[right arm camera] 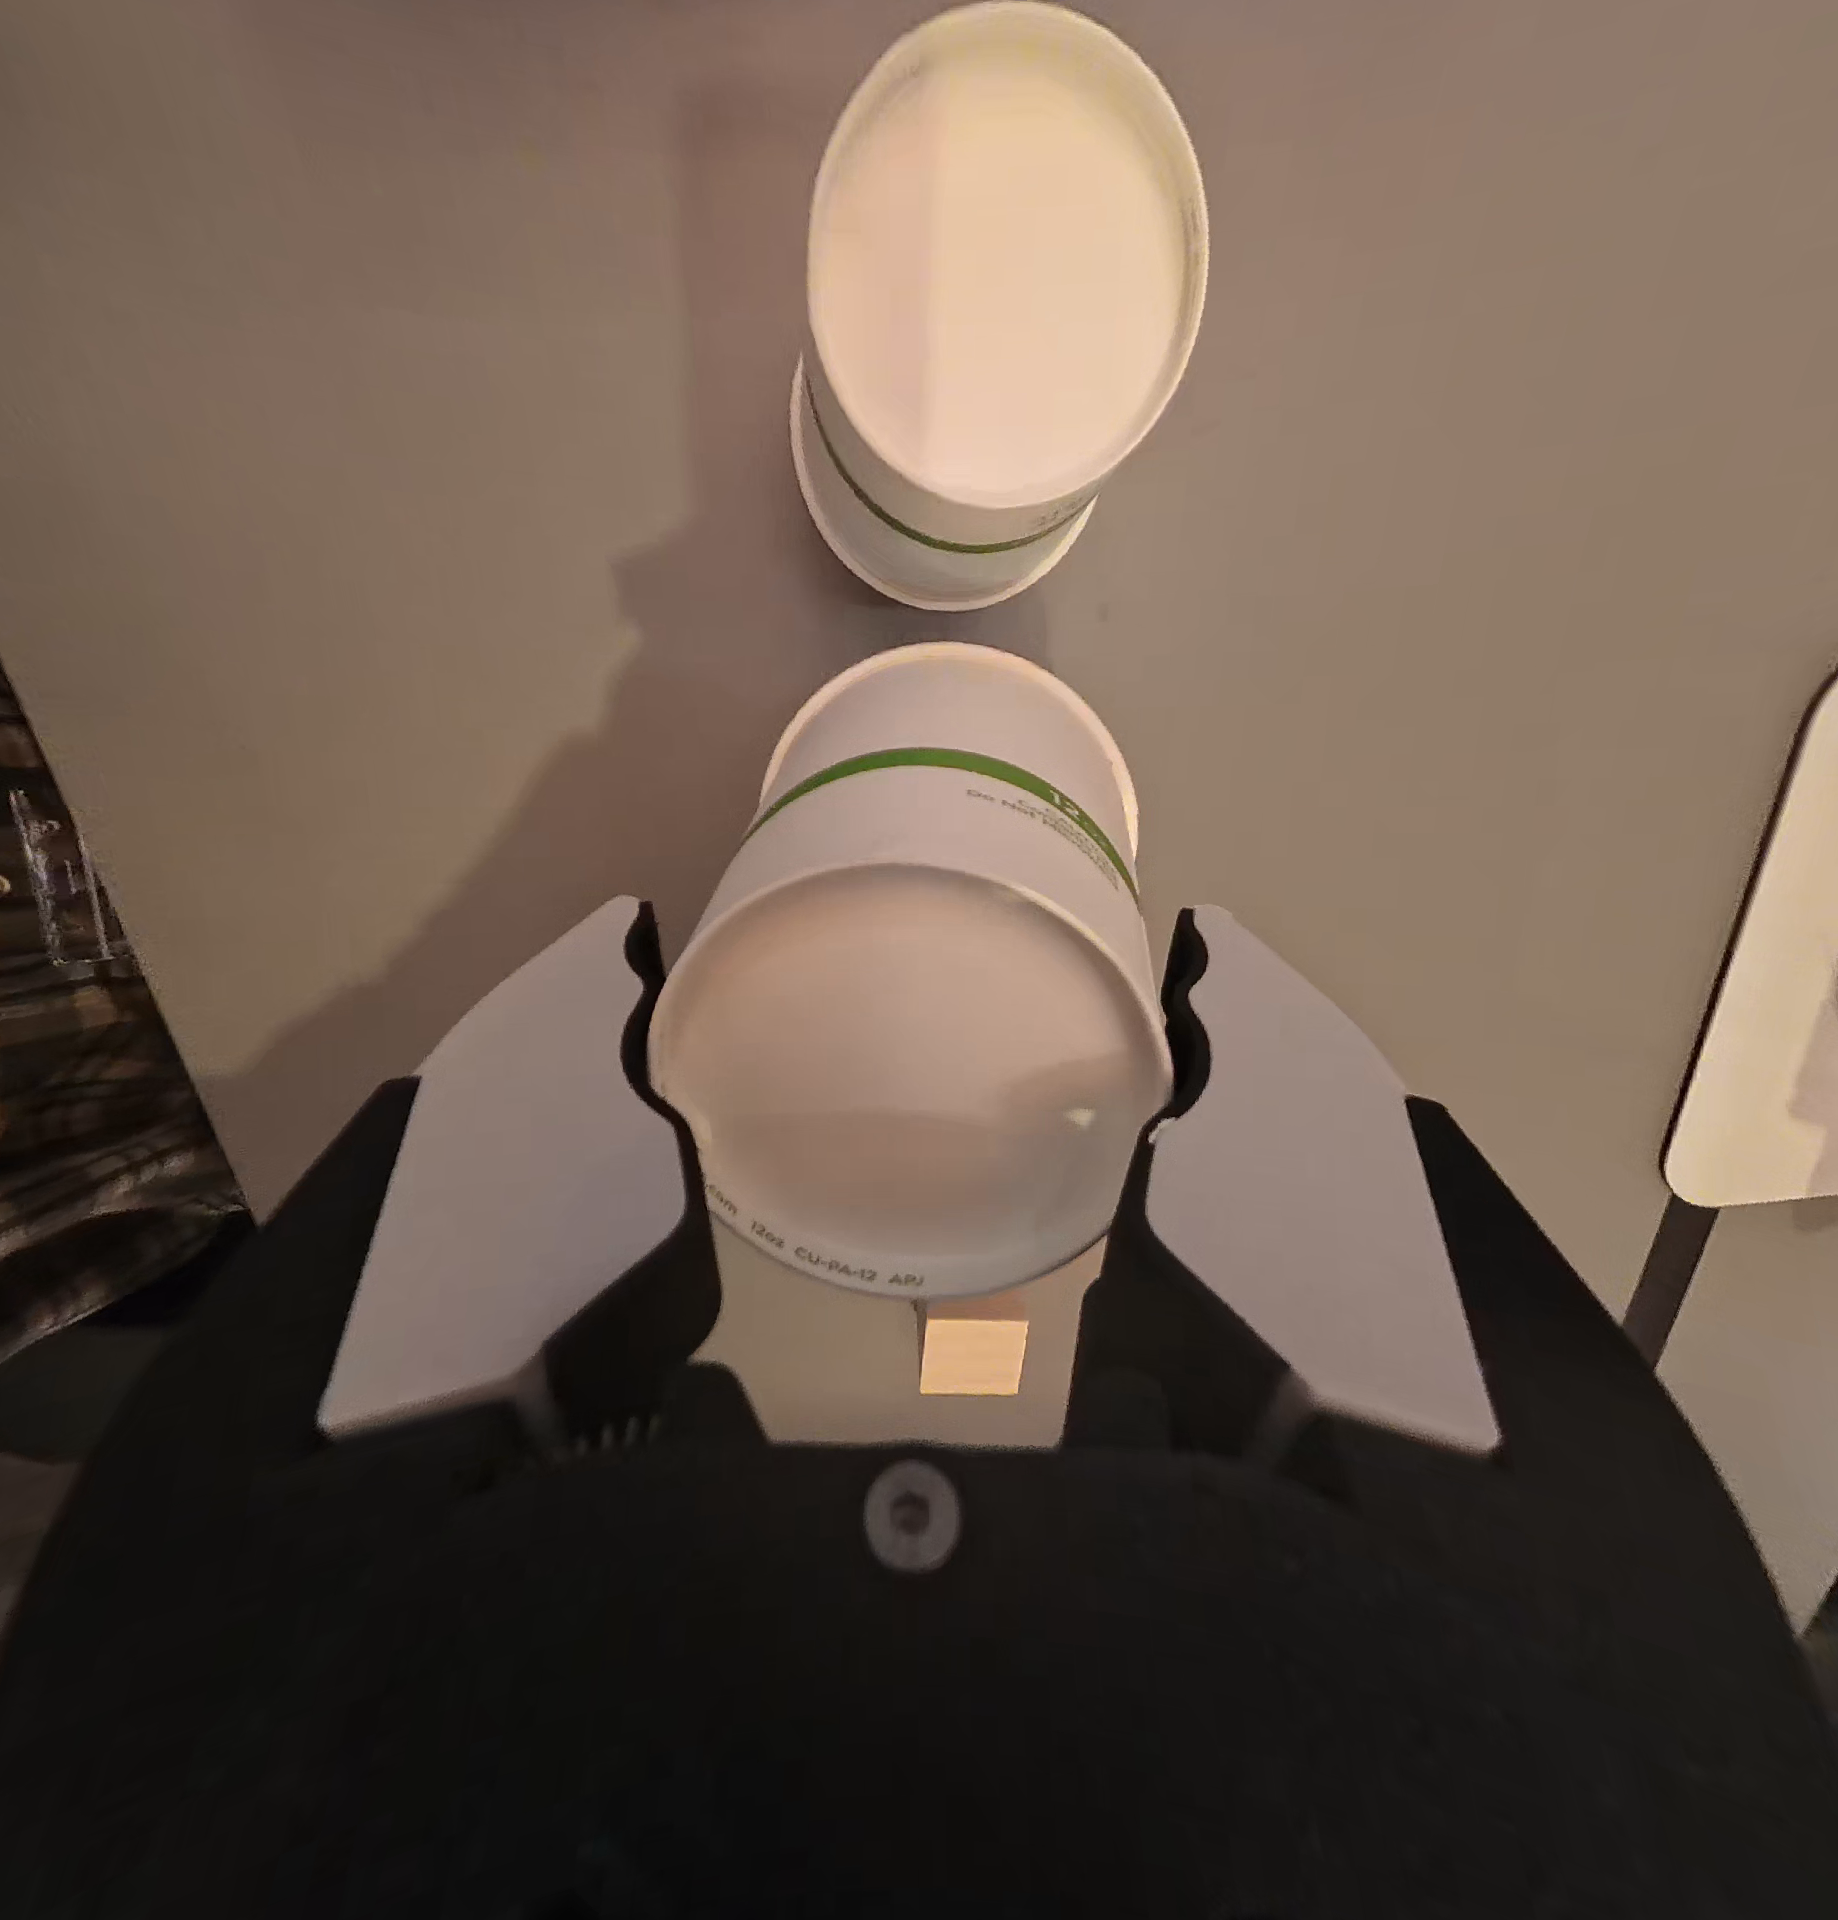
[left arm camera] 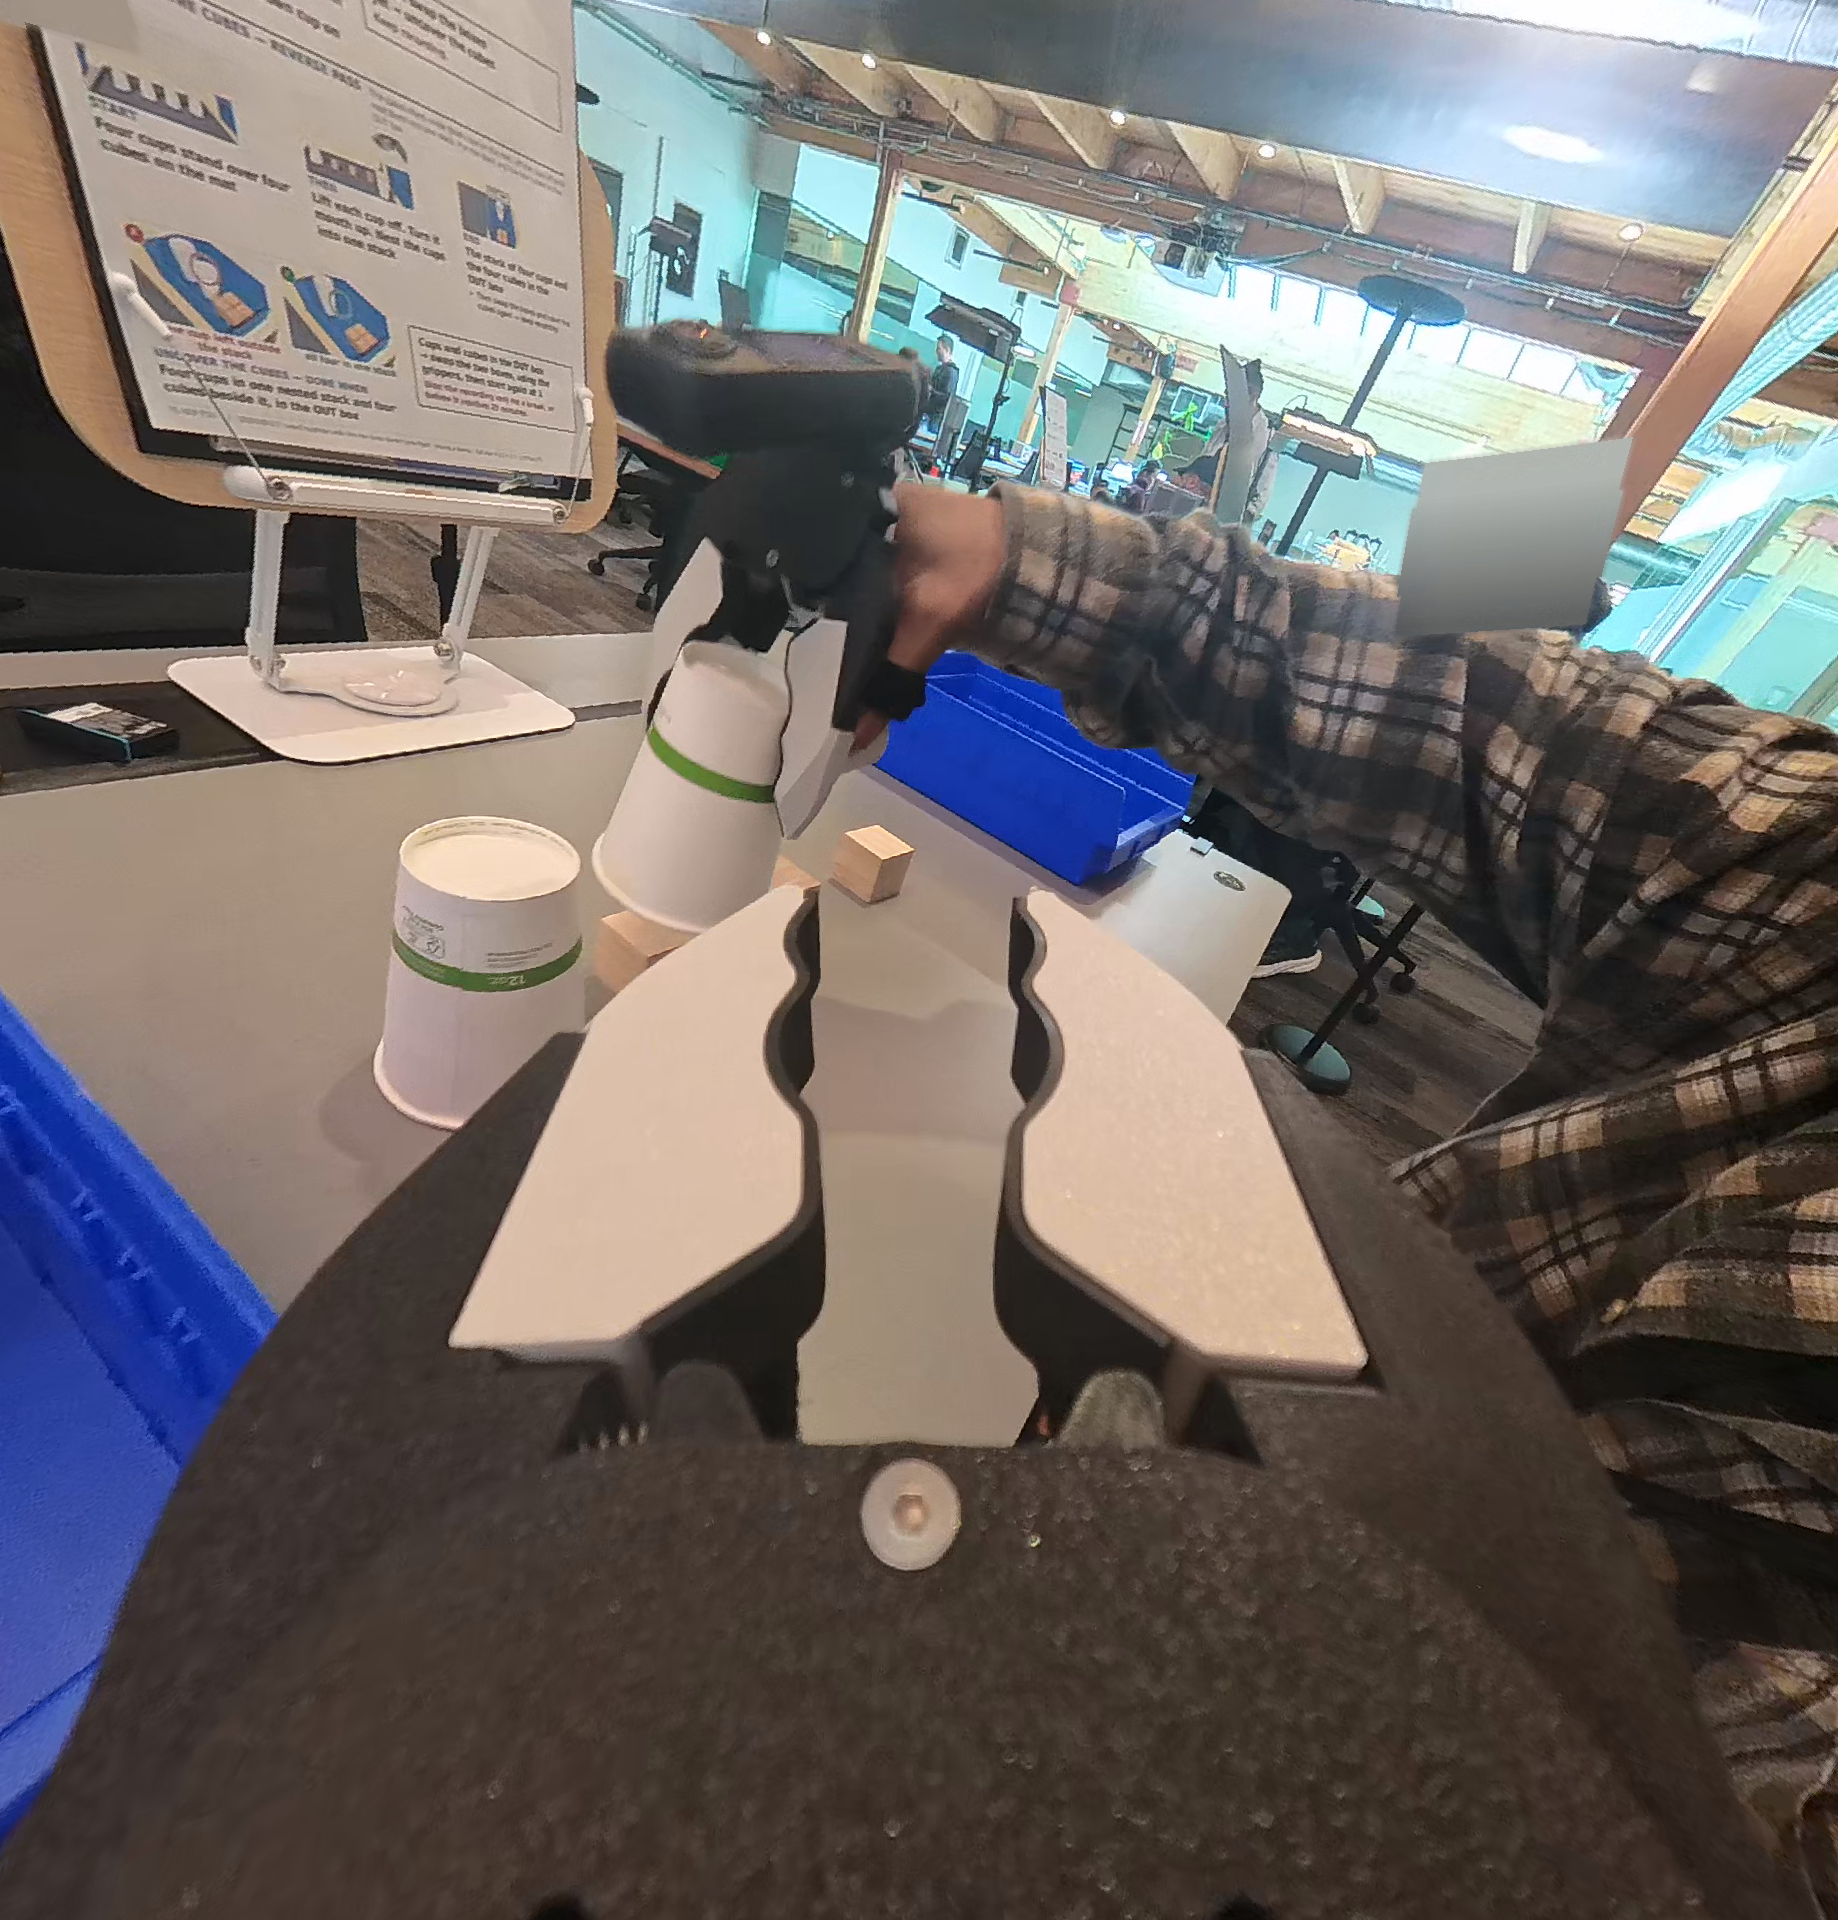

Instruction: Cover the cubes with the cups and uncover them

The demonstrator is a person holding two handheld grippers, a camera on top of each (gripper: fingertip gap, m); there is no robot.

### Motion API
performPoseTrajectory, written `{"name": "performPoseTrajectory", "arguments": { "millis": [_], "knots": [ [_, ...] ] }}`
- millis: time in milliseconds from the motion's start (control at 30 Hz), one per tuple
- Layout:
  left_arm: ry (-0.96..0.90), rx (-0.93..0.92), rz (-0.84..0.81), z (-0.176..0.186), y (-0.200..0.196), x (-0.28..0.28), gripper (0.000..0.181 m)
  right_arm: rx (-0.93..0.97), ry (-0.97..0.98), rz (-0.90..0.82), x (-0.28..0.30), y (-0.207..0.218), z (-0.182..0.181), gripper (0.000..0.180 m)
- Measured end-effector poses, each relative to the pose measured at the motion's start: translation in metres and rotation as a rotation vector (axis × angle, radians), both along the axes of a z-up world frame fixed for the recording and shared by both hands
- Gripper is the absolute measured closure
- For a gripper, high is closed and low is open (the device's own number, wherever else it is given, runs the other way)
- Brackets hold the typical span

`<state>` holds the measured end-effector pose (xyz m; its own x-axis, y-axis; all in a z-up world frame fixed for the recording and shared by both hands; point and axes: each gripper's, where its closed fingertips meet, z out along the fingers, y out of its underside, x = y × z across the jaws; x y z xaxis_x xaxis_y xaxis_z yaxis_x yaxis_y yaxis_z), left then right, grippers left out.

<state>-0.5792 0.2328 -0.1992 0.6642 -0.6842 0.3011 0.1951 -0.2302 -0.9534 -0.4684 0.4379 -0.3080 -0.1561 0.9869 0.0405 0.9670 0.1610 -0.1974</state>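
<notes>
We hold the right gripper (right arm camera: 910,1023) clamped on an inverted white paper cup (right arm camera: 915,1049) with a green band, its fingers pressing the cup's sides near the base. From the left wrist view this held cup (left arm camera: 702,800) is tilted, its mouth low over a wooden cube (left arm camera: 629,951) on the grey table (left arm camera: 167,935). A second wooden cube (left arm camera: 873,860) sits uncovered just beyond the held cup. Another inverted cup (left arm camera: 479,966) stands on the table beside the held cup. Our left gripper (left arm camera: 915,1023) hangs with its jaws apart and empty, near the held cup. A blue bin (left arm camera: 1029,774) lies beyond the cubes.
</notes>
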Motion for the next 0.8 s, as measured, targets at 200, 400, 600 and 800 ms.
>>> {"name": "performPoseTrajectory", "arguments": {
  "millis": [200,400,600,800],
  "knots": [
    [-0.001,-0.013,0.004,-0.004,0.004,-0.002,0.147,-0.033,-0.032,0.003,-0.004,0.006,-0.021,0.088],
    [0.004,-0.027,0.006,-0.008,0.007,-0.003,0.147,-0.066,-0.056,0.006,-0.005,0.01,-0.037,0.088],
    [0.007,-0.042,0.006,-0.013,0.011,-0.002,0.147,-0.106,-0.083,0.012,-0.004,0.01,-0.054,0.088],
    [0.009,-0.057,0.003,-0.017,0.014,-0.001,0.147,-0.134,-0.108,0.016,-0.001,0.011,-0.068,0.088]
  ]
}}
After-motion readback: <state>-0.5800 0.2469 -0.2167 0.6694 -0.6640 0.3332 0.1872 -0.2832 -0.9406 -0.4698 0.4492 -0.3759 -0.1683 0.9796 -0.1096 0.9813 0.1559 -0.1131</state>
